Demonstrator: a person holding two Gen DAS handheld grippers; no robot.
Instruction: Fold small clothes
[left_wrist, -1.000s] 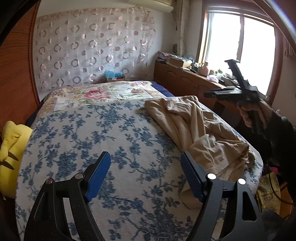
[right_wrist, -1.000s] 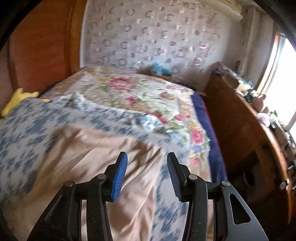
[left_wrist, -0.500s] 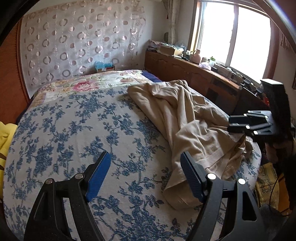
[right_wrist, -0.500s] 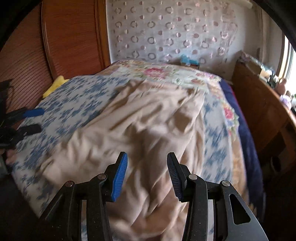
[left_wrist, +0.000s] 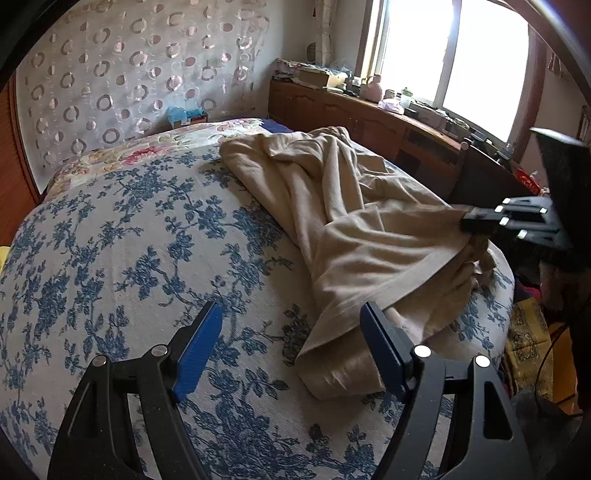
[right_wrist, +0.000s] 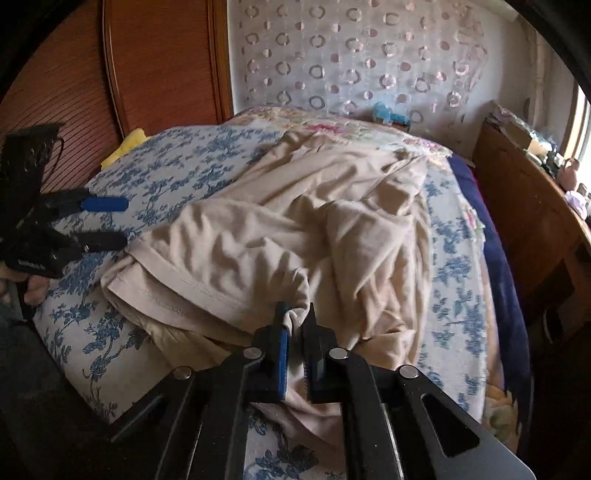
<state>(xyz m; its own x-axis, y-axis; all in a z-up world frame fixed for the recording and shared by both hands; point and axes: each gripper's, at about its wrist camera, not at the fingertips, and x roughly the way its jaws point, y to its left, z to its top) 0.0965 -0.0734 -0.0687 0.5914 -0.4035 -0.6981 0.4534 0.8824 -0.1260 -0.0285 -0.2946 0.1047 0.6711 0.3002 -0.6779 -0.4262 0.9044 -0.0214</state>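
A crumpled beige garment (left_wrist: 354, 221) lies along the right side of a bed with a blue floral cover (left_wrist: 129, 240). My left gripper (left_wrist: 291, 343) is open just above the bed, its right finger at the garment's near corner. My right gripper (right_wrist: 295, 325) is shut on a fold of the beige garment (right_wrist: 295, 229) at its near edge. In the left wrist view the right gripper (left_wrist: 467, 225) pinches the cloth at the bed's right edge. In the right wrist view the left gripper (right_wrist: 110, 221) is open at the garment's left edge.
A wooden headboard (right_wrist: 159, 66) and a circle-patterned curtain (left_wrist: 110, 85) stand behind the bed. A yellow item (right_wrist: 125, 146) lies at the far left. A wooden sideboard (left_wrist: 388, 125) with clutter runs under the window on the right. A floral quilt (left_wrist: 166, 142) covers the bed's far end.
My right gripper has come down to the garment's edge and shut on a fold of it. My left gripper has moved closer to the garment's near corner and stays open.
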